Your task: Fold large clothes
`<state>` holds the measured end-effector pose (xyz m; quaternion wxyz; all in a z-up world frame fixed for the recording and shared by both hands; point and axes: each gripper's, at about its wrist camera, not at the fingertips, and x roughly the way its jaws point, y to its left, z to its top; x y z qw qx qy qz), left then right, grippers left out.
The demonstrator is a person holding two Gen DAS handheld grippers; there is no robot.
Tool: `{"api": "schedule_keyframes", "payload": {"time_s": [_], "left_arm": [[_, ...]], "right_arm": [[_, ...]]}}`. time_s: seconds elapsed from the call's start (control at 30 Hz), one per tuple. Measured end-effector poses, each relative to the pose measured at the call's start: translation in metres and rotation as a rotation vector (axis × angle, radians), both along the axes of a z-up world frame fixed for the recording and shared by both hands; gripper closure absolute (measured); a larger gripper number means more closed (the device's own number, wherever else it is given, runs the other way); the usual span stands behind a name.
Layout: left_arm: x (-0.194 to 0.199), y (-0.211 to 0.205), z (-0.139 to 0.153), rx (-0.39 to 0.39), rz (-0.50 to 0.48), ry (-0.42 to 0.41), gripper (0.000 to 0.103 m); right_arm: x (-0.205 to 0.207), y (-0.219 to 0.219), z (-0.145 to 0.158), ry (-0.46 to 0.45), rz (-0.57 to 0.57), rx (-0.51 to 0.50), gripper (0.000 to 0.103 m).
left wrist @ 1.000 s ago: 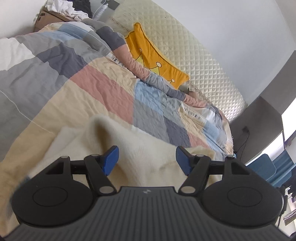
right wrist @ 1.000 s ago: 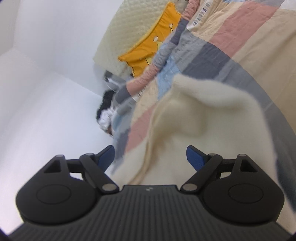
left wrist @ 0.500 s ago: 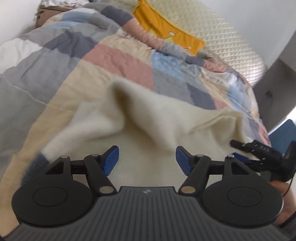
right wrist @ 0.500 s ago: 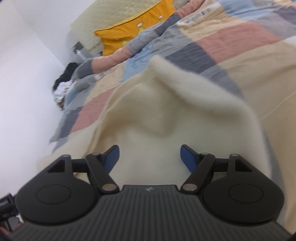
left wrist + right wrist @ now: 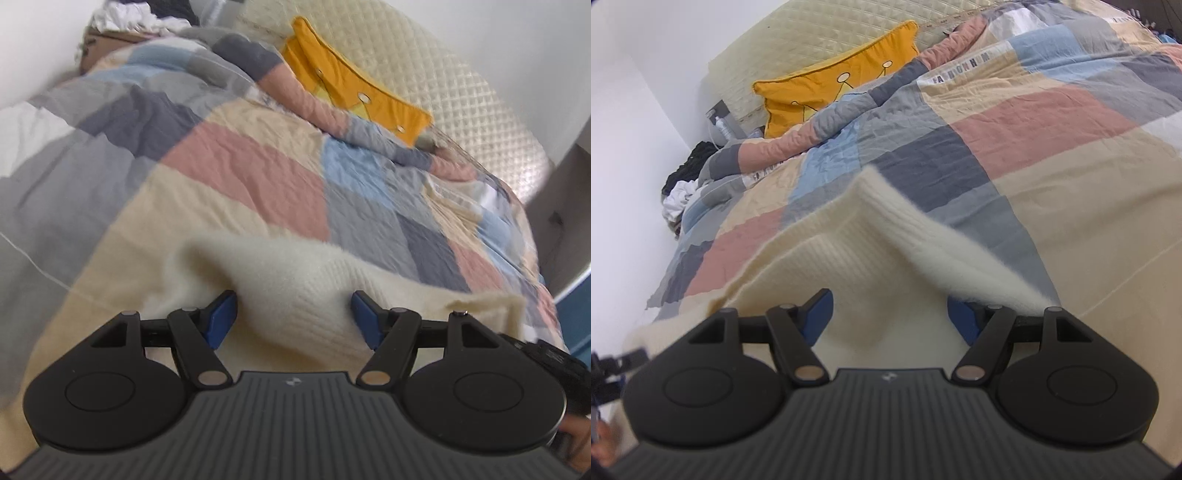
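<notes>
A cream knit garment (image 5: 295, 273) lies bunched on the patchwork duvet (image 5: 236, 166). My left gripper (image 5: 293, 314) has a thick fold of it filling the gap between its blue pads, which press on both sides. In the right wrist view the same garment (image 5: 868, 236) rises in a ridge ahead, and my right gripper (image 5: 890, 317) is shut on another thick fold; cloth drapes over its right finger. The right gripper (image 5: 546, 354) shows at the right edge of the left view, the left gripper (image 5: 613, 365) at the left edge of the right view.
A yellow crown cushion (image 5: 834, 88) leans on the quilted headboard (image 5: 461, 92). Loose clothes (image 5: 683, 184) are piled by the white wall at the bed's far corner. Part of a hand (image 5: 576, 439) shows at the lower right.
Both grippers have moved forward and down over the bed, and the lifted garment has sunk onto the duvet. The right gripper's jaws have narrowed on the cloth, and its view has rolled level.
</notes>
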<state>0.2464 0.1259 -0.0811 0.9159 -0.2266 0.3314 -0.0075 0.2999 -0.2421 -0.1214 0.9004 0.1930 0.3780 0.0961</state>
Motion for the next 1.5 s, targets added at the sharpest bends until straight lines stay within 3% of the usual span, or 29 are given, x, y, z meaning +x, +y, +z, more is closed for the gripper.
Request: {"api": "schedule_keyframes", "payload": {"time_s": [0.1, 0.23, 0.33, 0.53, 0.63, 0.77, 0.87, 0.97, 1.13, 1.33, 1.5], "left_arm": [[0.0, 0.011, 0.001, -0.044, 0.06, -0.045, 0.03], [-0.019, 0.028, 0.016, -0.1, 0.156, -0.182, 0.031], [-0.021, 0.035, 0.027, -0.151, 0.124, -0.212, 0.032], [-0.051, 0.016, 0.03, -0.137, 0.03, -0.18, 0.031], [-0.067, 0.001, 0.03, -0.099, -0.052, -0.149, 0.031], [-0.072, -0.032, 0.023, 0.037, -0.185, -0.058, 0.03], [-0.059, -0.046, 0.004, 0.076, -0.21, 0.049, 0.031], [-0.043, -0.044, -0.012, 0.109, -0.163, 0.096, 0.031], [-0.012, -0.037, -0.017, 0.16, -0.073, 0.073, 0.031], [0.025, -0.04, -0.016, 0.25, -0.082, 0.086, 0.031], [0.042, -0.033, -0.011, 0.259, -0.032, 0.013, 0.03]], "right_arm": [[0.001, -0.002, 0.002, -0.027, -0.012, -0.011, 0.033], [-0.001, -0.009, 0.008, -0.063, -0.041, -0.007, 0.033], [-0.005, -0.014, 0.012, -0.092, -0.059, 0.005, 0.033], [-0.012, -0.014, 0.02, -0.11, -0.061, -0.02, 0.032], [-0.014, -0.011, 0.018, -0.076, -0.046, -0.061, 0.032], [-0.012, -0.004, 0.007, -0.023, -0.024, -0.111, 0.032], [-0.01, 0.002, -0.001, -0.001, -0.006, -0.147, 0.032], [-0.011, 0.003, -0.007, 0.014, 0.0, -0.158, 0.032], [-0.01, 0.005, -0.012, 0.028, 0.008, -0.17, 0.03], [-0.006, 0.008, -0.019, 0.038, 0.017, -0.182, 0.029], [-0.004, 0.012, -0.021, 0.038, 0.022, -0.204, 0.028]]}}
